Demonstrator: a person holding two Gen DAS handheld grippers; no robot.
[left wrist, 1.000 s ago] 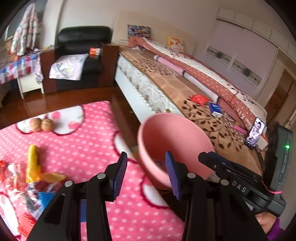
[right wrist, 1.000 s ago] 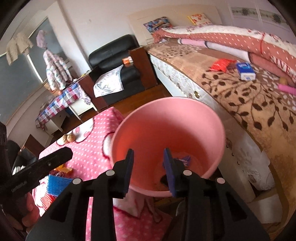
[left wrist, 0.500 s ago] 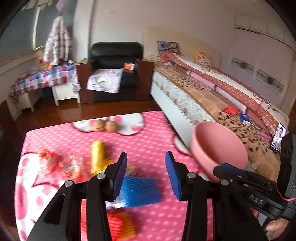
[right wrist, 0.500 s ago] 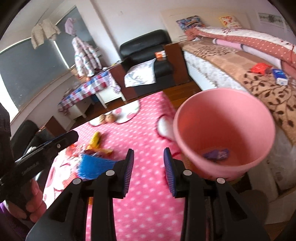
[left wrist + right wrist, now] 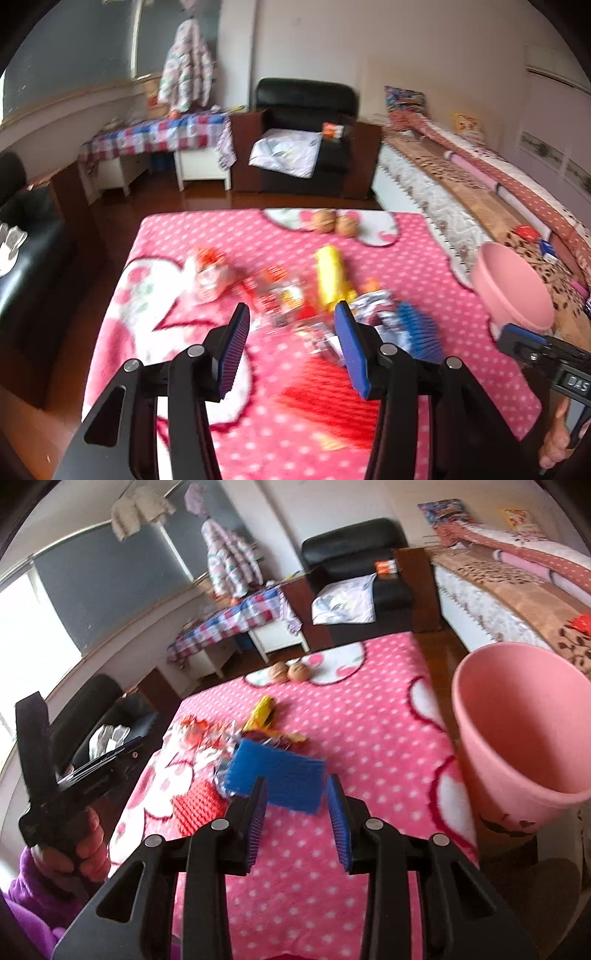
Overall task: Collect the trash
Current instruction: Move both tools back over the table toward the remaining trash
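Observation:
Trash lies in a heap on the pink dotted blanket (image 5: 388, 251): a yellow wrapper (image 5: 332, 277), shiny crumpled wrappers (image 5: 280, 295), a white and orange wrapper (image 5: 210, 273), a blue foam net (image 5: 421, 332) and a red foam net (image 5: 332, 398). The pink bin (image 5: 513, 291) stands off the blanket's right edge. My left gripper (image 5: 291, 314) hovers over the heap, its jaws opening with nothing between them. My right gripper (image 5: 295, 786) is open and empty just short of the blue foam net (image 5: 277, 775), with the pink bin (image 5: 524, 731) to its right.
Two walnuts (image 5: 334, 223) sit at the blanket's far edge. A bed (image 5: 461, 192) runs along the right, with a black armchair (image 5: 303, 136) and a checked-cloth table (image 5: 155, 136) at the back. A hand (image 5: 85, 853) in a purple sleeve holds the left gripper.
Both views have swung left, away from the pink bin and onto the trash heap. The left jaws stand wider apart than before. The right jaws keep the same gap.

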